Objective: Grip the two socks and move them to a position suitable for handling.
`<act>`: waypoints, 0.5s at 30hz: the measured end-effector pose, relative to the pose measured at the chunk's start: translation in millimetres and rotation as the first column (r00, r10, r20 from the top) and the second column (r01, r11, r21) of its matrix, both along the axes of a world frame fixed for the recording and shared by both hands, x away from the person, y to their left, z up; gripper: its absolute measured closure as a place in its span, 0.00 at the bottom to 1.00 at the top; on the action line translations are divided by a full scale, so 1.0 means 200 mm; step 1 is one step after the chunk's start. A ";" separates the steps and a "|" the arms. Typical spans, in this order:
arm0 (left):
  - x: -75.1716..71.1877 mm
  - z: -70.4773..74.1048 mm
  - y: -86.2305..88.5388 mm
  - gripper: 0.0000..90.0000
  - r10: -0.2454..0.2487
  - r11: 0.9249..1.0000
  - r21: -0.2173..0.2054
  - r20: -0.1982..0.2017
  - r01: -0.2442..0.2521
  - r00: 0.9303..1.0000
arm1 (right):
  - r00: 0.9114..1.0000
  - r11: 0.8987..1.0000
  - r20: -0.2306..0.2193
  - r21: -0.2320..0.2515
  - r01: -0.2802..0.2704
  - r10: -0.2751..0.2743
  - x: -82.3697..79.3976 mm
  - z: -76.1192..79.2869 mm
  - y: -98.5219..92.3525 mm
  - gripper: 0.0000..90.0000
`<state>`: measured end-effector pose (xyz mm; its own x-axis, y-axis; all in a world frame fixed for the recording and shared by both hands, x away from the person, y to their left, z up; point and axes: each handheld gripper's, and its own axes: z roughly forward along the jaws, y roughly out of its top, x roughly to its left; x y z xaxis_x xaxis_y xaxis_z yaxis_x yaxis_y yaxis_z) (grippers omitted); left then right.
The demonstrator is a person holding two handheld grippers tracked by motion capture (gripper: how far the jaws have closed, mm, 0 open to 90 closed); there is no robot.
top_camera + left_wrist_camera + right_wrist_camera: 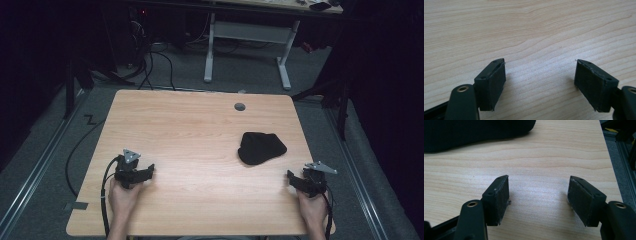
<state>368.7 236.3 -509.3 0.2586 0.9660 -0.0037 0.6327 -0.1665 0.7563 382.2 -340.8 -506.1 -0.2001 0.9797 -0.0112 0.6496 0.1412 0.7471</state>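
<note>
Right of centre on the pale wooden desk (190, 125), a black cloth bundle (261, 148), no label readable. Lower left, left claw (149, 171), jaws apart, nothing between. Lower right, right claw (291, 178), jaws wide apart, empty, near the bundle.

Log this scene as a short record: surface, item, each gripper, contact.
surface: wooden table, with a round grey grommet near its far edge
item: black cloth, bunched, on the table's right half
left gripper: open, nothing between the jaws, at the near left of the table
right gripper: open, nothing between the jaws, at the near right, just short of the cloth
contact: neither gripper touches the cloth
background: white-legged desk on the floor beyond the table
</note>
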 end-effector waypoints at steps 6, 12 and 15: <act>0.00 0.00 0.00 0.29 0.007 1.000 0.000 0.001 -0.007 1.000 | 1.000 1.000 0.000 0.001 -0.001 0.001 0.00 0.00 0.00 0.38; 0.00 0.00 0.00 0.29 0.009 1.000 0.000 0.001 -0.009 1.000 | 1.000 1.000 0.000 0.002 -0.003 0.003 0.00 0.00 0.00 0.38; 0.00 0.00 0.00 0.29 0.012 1.000 0.000 0.000 -0.012 1.000 | 1.000 1.000 0.001 0.003 -0.008 0.008 0.00 0.00 0.00 0.40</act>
